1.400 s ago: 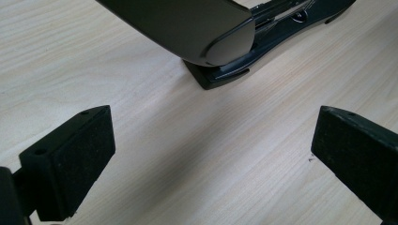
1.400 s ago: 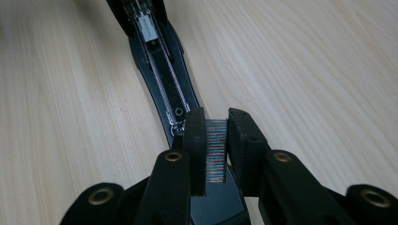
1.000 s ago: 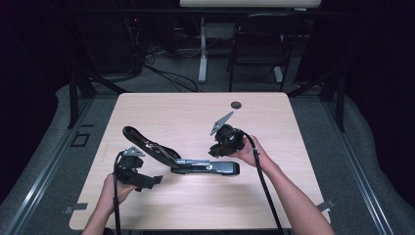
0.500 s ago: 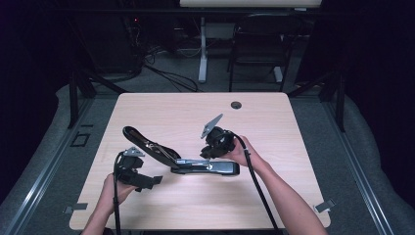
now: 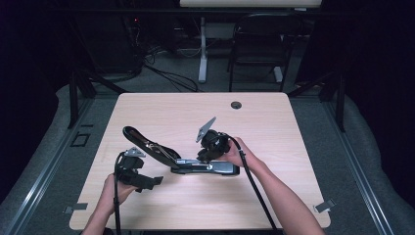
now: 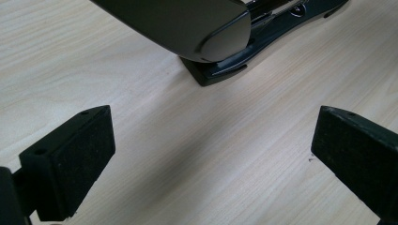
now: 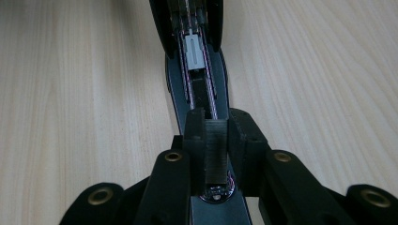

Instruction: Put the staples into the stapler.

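While the stapler (image 5: 195,164) lies opened flat near the middle of the table (image 5: 293,127), its lid (image 5: 147,144) thrown back toward the table's left side and its base and staple channel (image 7: 199,89) stretched out level, the work in hand looks like loading or seating something in that channel. The right gripper (image 7: 217,154) hangs over the stapler's right half with its jaws drawn nearly together; in the right gripper view they seem to pinch a thin dark ridged piece, perhaps a strip of staples, right above the channel, though I cannot tell for sure what it is. To do this step well, the strip should be kept in line with the channel's two rails, lowered level rather than nose-first, and released only once it sits between the rails behind the white pusher (image 7: 195,51). The left gripper (image 5: 142,178) waits just left of the stapler's lid, jaws spread wide with nothing between them; its pads (image 6: 75,159) frame bare wood in the left gripper view. It would serve best by steadying the lid or base so the stapler does not slide. Counted: one stapler, one dark strip, two grippers, two hands, one table, one round grommet hole (image 5: 236,105) at the table's far edge beyond the stapler.
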Action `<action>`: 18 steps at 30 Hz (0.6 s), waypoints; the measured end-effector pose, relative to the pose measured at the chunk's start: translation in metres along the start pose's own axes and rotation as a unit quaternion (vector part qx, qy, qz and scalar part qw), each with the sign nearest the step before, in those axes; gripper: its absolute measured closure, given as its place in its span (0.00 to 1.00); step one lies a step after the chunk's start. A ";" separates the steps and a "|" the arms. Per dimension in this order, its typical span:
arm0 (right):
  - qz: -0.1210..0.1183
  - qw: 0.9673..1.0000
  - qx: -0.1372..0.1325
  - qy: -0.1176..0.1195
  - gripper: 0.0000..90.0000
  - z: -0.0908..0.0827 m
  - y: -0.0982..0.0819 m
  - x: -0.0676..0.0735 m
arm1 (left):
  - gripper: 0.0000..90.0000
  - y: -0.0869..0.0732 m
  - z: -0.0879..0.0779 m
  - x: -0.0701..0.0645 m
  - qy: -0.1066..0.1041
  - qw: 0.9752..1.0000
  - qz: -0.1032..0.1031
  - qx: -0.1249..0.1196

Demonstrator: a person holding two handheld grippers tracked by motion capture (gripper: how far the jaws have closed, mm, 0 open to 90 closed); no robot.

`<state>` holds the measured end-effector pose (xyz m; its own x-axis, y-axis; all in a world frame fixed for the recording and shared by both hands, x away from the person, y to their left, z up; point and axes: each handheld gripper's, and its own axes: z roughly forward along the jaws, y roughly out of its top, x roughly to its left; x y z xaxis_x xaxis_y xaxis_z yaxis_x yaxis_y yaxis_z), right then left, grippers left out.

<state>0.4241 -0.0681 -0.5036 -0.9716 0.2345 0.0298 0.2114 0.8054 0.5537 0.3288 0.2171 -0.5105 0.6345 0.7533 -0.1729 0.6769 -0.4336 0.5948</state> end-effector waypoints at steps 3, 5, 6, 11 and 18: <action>-0.003 1.000 0.002 -0.002 0.87 0.002 -0.001 0.000 | 0.00 0.000 0.000 0.000 0.001 1.000 0.000 0.000; -0.004 1.000 0.002 0.000 0.87 0.003 -0.002 0.000 | 0.00 0.000 0.000 0.000 0.000 1.000 0.001 0.001; -0.004 1.000 0.002 0.000 0.87 0.003 -0.002 0.000 | 0.00 0.000 0.000 0.000 0.000 1.000 0.001 0.001; -0.007 1.000 0.006 -0.001 0.87 0.004 -0.003 0.001 | 0.00 0.000 0.001 0.000 0.001 1.000 0.003 0.004; -0.015 1.000 0.007 -0.001 0.87 0.005 -0.003 0.001 | 0.00 0.000 0.001 -0.001 0.001 1.000 0.004 0.005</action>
<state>0.4229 -0.0674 -0.5090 -0.9774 0.2112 0.0126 0.1842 0.8196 0.5426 0.3291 0.2160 -0.5114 0.6395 0.7504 -0.1670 0.6757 -0.4450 0.5877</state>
